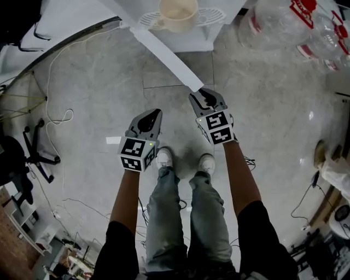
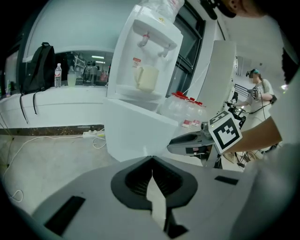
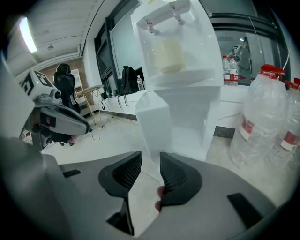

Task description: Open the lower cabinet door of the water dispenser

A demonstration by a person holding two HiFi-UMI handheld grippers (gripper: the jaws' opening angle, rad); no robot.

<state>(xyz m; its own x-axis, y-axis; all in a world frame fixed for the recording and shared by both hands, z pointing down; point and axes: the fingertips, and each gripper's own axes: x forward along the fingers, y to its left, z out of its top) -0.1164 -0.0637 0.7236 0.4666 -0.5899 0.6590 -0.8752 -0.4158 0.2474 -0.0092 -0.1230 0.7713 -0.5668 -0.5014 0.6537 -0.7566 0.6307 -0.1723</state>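
The white water dispenser (image 1: 210,33) stands at the top of the head view with a cream cup (image 1: 178,13) on its drip tray. Its lower cabinet door (image 1: 164,54) is swung out over the floor as a long white strip. My right gripper (image 1: 206,97) is at the door's free end, and in the right gripper view the door's edge (image 3: 152,126) runs down between the half-closed pads of the gripper (image 3: 150,166). My left gripper (image 1: 150,117) hangs apart to the left, shut on nothing (image 2: 151,161), facing the door's white face (image 2: 136,131).
Large water bottles (image 1: 284,22) stand to the right of the dispenser. Cables (image 1: 54,115) trail over the tiled floor at the left, near a chair base (image 1: 35,147). My shoes (image 1: 164,158) are just behind the grippers. Another person (image 2: 260,89) stands far off.
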